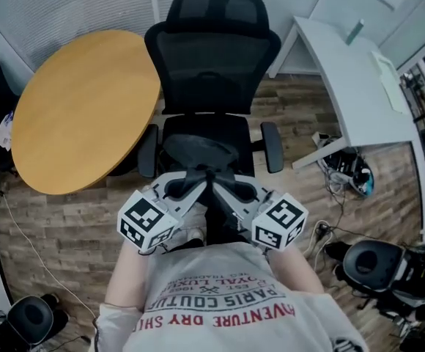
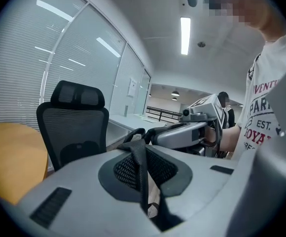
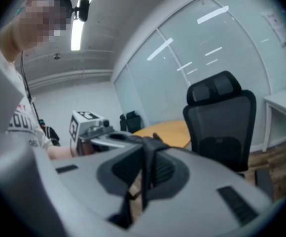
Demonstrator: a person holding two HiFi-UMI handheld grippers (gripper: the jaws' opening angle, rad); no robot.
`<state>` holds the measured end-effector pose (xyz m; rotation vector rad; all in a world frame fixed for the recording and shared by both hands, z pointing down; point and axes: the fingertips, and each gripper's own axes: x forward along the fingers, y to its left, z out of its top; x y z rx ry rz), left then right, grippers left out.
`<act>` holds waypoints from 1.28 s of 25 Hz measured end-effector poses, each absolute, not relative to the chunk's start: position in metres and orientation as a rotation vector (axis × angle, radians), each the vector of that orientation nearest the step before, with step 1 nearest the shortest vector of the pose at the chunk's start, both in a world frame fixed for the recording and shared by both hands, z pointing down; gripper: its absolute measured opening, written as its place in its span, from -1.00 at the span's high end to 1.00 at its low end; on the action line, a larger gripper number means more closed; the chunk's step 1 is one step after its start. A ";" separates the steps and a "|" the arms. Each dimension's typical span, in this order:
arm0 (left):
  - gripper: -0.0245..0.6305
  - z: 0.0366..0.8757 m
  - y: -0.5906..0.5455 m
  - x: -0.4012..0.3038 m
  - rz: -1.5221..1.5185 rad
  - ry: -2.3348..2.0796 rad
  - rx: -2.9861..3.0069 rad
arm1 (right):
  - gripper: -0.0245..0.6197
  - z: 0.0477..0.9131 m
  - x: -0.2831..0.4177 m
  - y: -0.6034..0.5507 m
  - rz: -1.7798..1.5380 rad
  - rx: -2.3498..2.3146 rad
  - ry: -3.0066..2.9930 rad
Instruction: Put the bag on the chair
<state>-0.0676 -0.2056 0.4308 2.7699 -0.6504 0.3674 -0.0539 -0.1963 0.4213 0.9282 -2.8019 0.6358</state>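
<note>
A black mesh office chair point(image 1: 211, 64) stands straight ahead of me. A dark bag point(image 1: 198, 151) sits over its seat; I cannot tell whether it rests there or hangs. Its black straps rise to both grippers, which meet above the seat's front edge. My left gripper point(image 1: 196, 184) is shut on a bag strap point(image 2: 142, 169). The right gripper point(image 1: 224, 188) is shut on a strap point(image 3: 145, 174) too. The left gripper view shows the right gripper point(image 2: 190, 131) and the chair point(image 2: 76, 127). In the right gripper view the left gripper point(image 3: 91, 128) is beside the chair point(image 3: 222, 122).
A round wooden table point(image 1: 80, 108) stands left of the chair, touching its armrest side. A white desk point(image 1: 359, 79) runs along the right. Cables and a power strip point(image 1: 344, 171) lie on the wood floor, with a black round device point(image 1: 370, 262) near my right.
</note>
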 end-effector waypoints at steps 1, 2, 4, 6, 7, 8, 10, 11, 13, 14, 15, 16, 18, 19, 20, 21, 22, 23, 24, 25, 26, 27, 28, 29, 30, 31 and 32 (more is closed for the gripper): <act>0.78 0.432 -0.223 -0.066 0.362 -0.668 2.754 | 0.79 0.423 -0.052 -0.211 0.627 0.910 -2.801; 0.78 0.434 -0.237 -0.065 0.355 -0.685 2.737 | 0.79 0.425 -0.051 -0.225 0.619 0.890 -2.799; 0.78 0.437 -0.264 -0.064 0.342 -0.721 2.708 | 0.79 0.428 -0.051 -0.250 0.607 0.858 -2.797; 0.77 0.442 -0.290 -0.060 0.343 -0.753 2.671 | 0.79 0.431 -0.048 -0.276 0.598 0.828 -2.790; 0.78 0.444 -0.301 -0.058 0.348 -0.762 2.652 | 0.79 0.433 -0.046 -0.287 0.592 0.811 -2.785; 0.78 0.447 -0.311 -0.056 0.353 -0.767 2.637 | 0.79 0.435 -0.044 -0.298 0.585 0.795 -2.781; 0.78 0.448 -0.329 -0.053 0.351 -0.771 2.621 | 0.79 0.436 -0.041 -0.316 0.572 0.765 -2.781; 0.78 0.448 -0.338 -0.052 0.349 -0.772 2.617 | 0.79 0.435 -0.040 -0.324 0.567 0.753 -2.782; 0.77 0.448 -0.354 -0.049 0.353 -0.773 2.614 | 0.79 0.436 -0.037 -0.339 0.560 0.744 -2.779; 0.78 0.450 -0.361 -0.048 0.358 -0.771 2.613 | 0.79 0.437 -0.036 -0.347 0.561 0.747 -2.775; 0.78 0.452 -0.368 -0.047 0.365 -0.768 2.611 | 0.79 0.439 -0.035 -0.355 0.567 0.751 -2.770; 0.78 0.455 -0.374 -0.046 0.371 -0.763 2.608 | 0.79 0.442 -0.034 -0.362 0.575 0.754 -2.763; 0.78 0.462 -0.386 -0.045 0.384 -0.754 2.599 | 0.79 0.450 -0.033 -0.375 0.591 0.757 -2.745; 0.78 0.466 -0.392 -0.044 0.390 -0.751 2.594 | 0.79 0.454 -0.032 -0.382 0.598 0.759 -2.736; 0.78 0.470 -0.397 -0.043 0.395 -0.747 2.588 | 0.79 0.458 -0.031 -0.388 0.604 0.761 -2.727; 0.78 0.474 -0.403 -0.042 0.399 -0.745 2.581 | 0.79 0.462 -0.030 -0.394 0.611 0.763 -2.718; 0.77 0.479 -0.408 -0.041 0.403 -0.745 2.574 | 0.79 0.467 -0.029 -0.400 0.621 0.764 -2.710; 0.77 0.483 -0.414 -0.041 0.408 -0.745 2.568 | 0.79 0.471 -0.029 -0.405 0.632 0.765 -2.702; 0.77 0.487 -0.419 -0.041 0.415 -0.749 2.563 | 0.79 0.475 -0.028 -0.411 0.645 0.767 -2.695; 0.77 0.492 -0.424 -0.041 0.426 -0.755 2.562 | 0.79 0.480 -0.029 -0.417 0.658 0.770 -2.687; 0.77 0.497 -0.429 -0.040 0.442 -0.762 2.564 | 0.79 0.484 -0.029 -0.423 0.673 0.772 -2.679; 0.77 0.502 -0.434 -0.040 0.462 -0.769 2.566 | 0.79 0.489 -0.029 -0.428 0.687 0.775 -2.669; 0.77 0.508 -0.439 -0.039 0.485 -0.774 2.564 | 0.79 0.495 -0.029 -0.433 0.701 0.777 -2.658; 0.77 0.515 -0.443 -0.039 0.505 -0.777 2.555 | 0.79 0.502 -0.029 -0.438 0.717 0.779 -2.646; 0.77 0.523 -0.447 -0.038 0.518 -0.780 2.540 | 0.79 0.509 -0.029 -0.441 0.735 0.779 -2.632; 0.77 0.530 -0.451 -0.037 0.520 -0.780 2.523 | 0.78 0.517 -0.029 -0.445 0.754 0.778 -2.620; 0.77 0.536 -0.455 -0.035 0.508 -0.779 2.506 | 0.78 0.523 -0.027 -0.448 0.769 0.777 -2.613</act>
